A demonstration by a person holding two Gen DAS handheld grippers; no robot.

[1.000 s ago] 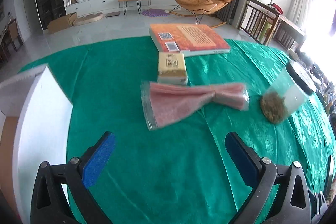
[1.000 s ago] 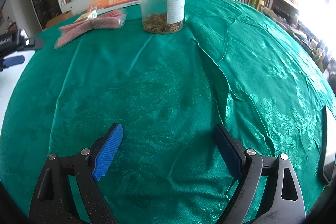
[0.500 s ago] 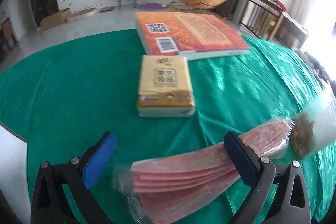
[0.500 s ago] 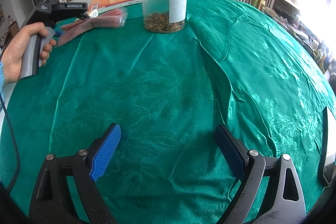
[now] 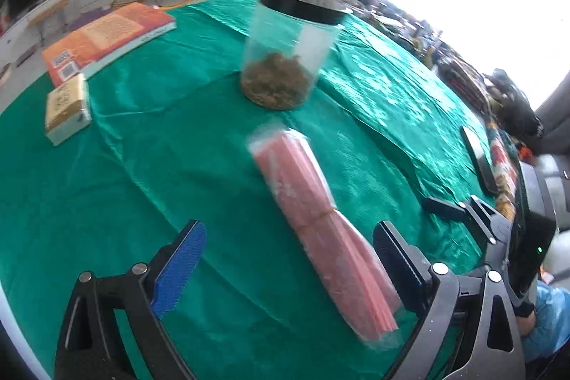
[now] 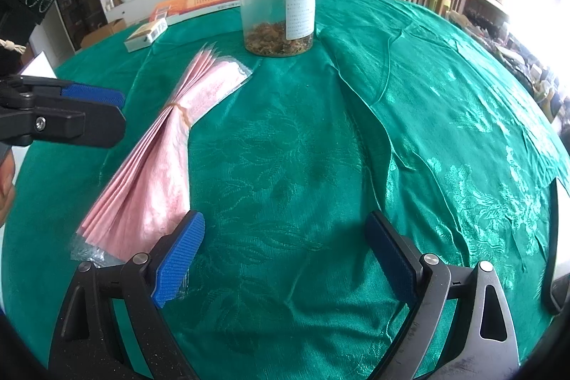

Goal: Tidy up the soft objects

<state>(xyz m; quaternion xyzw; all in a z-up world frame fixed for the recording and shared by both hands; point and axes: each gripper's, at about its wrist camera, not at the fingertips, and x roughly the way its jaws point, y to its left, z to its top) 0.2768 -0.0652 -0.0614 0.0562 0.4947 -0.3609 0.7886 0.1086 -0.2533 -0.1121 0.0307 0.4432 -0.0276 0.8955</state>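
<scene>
A pink bundle of soft sheets in clear plastic, tied at its middle with a band, lies on the green tablecloth [image 5: 142, 173]. In the left wrist view the pink bundle [image 5: 320, 219] runs between my left gripper's fingers, close to the right finger. My left gripper [image 5: 288, 259] is open above it. In the right wrist view the bundle [image 6: 160, 152] lies left of my right gripper [image 6: 285, 248], which is open and empty over bare cloth. The left gripper [image 6: 71, 109] shows at the left edge there. A small yellow tissue pack [image 5: 66, 109] lies far left.
A clear jar with a black lid and dried contents [image 5: 285, 59] stands beyond the bundle; it also shows in the right wrist view [image 6: 278, 2]. An orange book [image 5: 107, 38] lies at the far side. A dark flat device [image 5: 479, 162] lies at the right table edge.
The pink bundle has been swung round and now lies lengthwise toward the jar, nearer the right gripper. The left gripper has turned right with it and stays open.
</scene>
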